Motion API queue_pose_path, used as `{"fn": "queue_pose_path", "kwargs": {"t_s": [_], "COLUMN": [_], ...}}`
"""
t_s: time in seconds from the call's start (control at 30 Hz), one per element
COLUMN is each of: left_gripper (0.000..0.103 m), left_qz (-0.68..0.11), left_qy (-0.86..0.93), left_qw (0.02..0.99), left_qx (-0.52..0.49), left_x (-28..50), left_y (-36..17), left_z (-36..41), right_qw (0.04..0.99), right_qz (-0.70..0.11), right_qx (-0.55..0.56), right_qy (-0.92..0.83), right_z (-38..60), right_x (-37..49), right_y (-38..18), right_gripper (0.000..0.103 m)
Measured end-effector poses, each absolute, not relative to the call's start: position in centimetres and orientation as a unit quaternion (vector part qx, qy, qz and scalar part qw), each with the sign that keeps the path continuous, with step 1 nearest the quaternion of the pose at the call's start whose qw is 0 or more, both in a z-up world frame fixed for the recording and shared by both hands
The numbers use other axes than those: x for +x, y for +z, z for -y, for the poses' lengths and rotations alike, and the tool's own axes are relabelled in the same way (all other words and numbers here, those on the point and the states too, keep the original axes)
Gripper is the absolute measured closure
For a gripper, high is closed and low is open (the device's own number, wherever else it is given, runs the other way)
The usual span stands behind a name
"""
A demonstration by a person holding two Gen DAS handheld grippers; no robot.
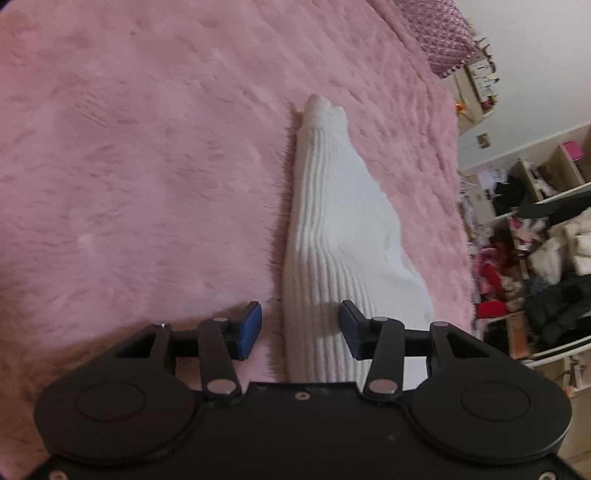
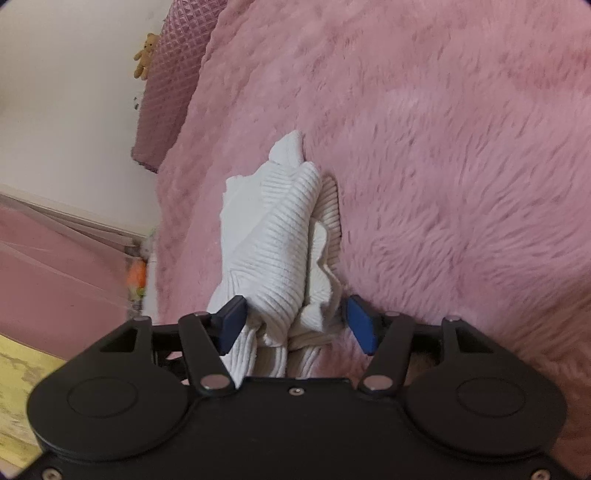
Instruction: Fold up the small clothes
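Between the blue pads of the left gripper (image 1: 301, 328): near end of a white ribbed garment (image 1: 332, 236), lying on a pink fluffy blanket (image 1: 147, 166). Jaws parted about halfway; left pad clear of the cloth over bare blanket, right pad at or over the knit, contact uncertain. No grip seen.

Between the pads of the right gripper (image 2: 295, 321): bunched, rolled folds of the same white ribbed garment (image 2: 280, 236). Jaws roughly half open; left pad against the fabric edge, right pad just beside it with a sliver of blanket (image 2: 461, 166) showing. Nothing clamped.

Around, left wrist view: quilted mauve cushion (image 1: 439, 33) far ahead right; cluttered shelves and piled clothes (image 1: 546, 266) off the right edge of the bed. Nothing between pads and garment.

Around, right wrist view: quilted mauve panel (image 2: 170, 85) ahead left, small teddy bear (image 2: 146, 55) on its edge, pale wall beyond.

Garment long axis straight away from each tool, tapering to a narrow tip at the far end. Ribs along that axis in the left view, across the rolled fold in the right view.
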State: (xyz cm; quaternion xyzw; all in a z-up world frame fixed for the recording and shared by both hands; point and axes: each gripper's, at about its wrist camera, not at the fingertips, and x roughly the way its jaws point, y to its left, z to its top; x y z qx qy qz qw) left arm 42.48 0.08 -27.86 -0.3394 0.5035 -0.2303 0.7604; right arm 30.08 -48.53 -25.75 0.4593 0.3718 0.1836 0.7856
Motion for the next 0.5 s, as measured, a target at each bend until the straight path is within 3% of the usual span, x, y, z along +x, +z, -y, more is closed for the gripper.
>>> {"fn": "queue_pose_path", "kwargs": {"t_s": [0.13,0.5], "left_gripper": [0.055,0.044], "left_qz": [-0.497,-0.513], "left_qy": [-0.257,-0.274], "left_qw": [0.742,0.734], "left_qx": [-0.369,-0.351], "left_x": [43.2,45.0], "left_y": [-28.3,-28.4], "left_z": [0.0,1.5], "right_qw": [0.784,0.783], "right_qz": [-0.374,-0.387], "right_qx": [0.455,0.439], "right_qy": [0.198,0.212], "right_z": [47.3,45.6], "right_x": [31.4,34.3], "right_y": [-25.6,-25.7], "right_gripper": [0.031,0.03]}}
